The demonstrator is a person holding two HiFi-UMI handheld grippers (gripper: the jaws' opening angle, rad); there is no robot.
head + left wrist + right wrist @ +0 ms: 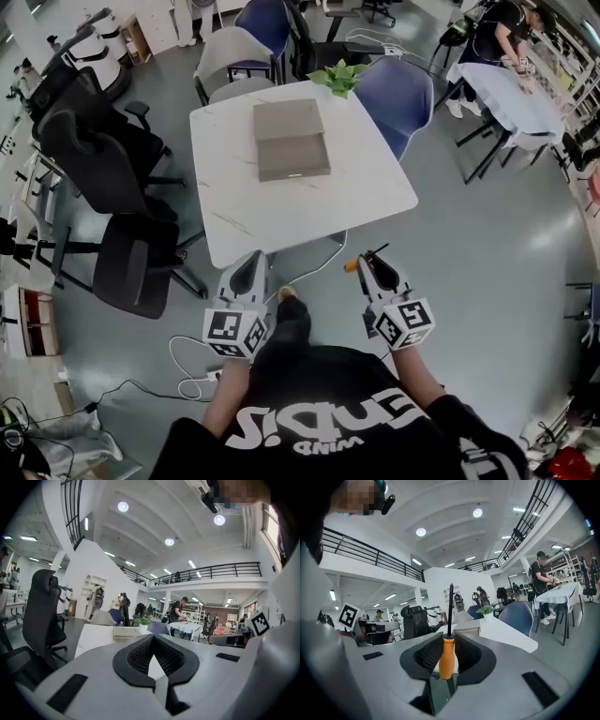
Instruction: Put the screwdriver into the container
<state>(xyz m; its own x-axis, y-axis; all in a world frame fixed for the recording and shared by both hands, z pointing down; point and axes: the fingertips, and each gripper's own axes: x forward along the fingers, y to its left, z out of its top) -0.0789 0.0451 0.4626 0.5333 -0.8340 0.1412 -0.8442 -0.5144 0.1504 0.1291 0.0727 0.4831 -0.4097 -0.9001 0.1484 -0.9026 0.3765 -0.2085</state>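
**Item 1: right tool** [375, 258] [449, 641]. Hand-held over the grey floor [469, 244], just off the near edge of the tabletop [234, 197]. Its 2 jaws are clamped on the screwdriver.

**Item 2: screwdriver** [350, 265] [448, 656]. Orange handle and dark shaft. The handle is pinched between the black ribbed pads [425, 654]. In the right gripper view the shaft stands upright, clear above the jaws. It is off the tabletop and well apart from the container.

**Item 3: left tool** [251, 261] [152, 640]. Hand-held beside the right tool, also short of the tabletop's near edge. The jaws are together at their tips with nothing between them.

**Item 4: container** [291, 139]. Grey, flat and rectangular, seen as 2 adjoining panels. It lies on the white marbled tabletop, about midway across and nearer the far edge.

**Item 5: plant** [337, 77]. Green-leaved, at the far edge of the tabletop, beyond the container.

**Item 6: seating.** Black office chairs [103, 169] stand along the tabletop's left edge. A blue chair [394, 94] stands at its far right corner.
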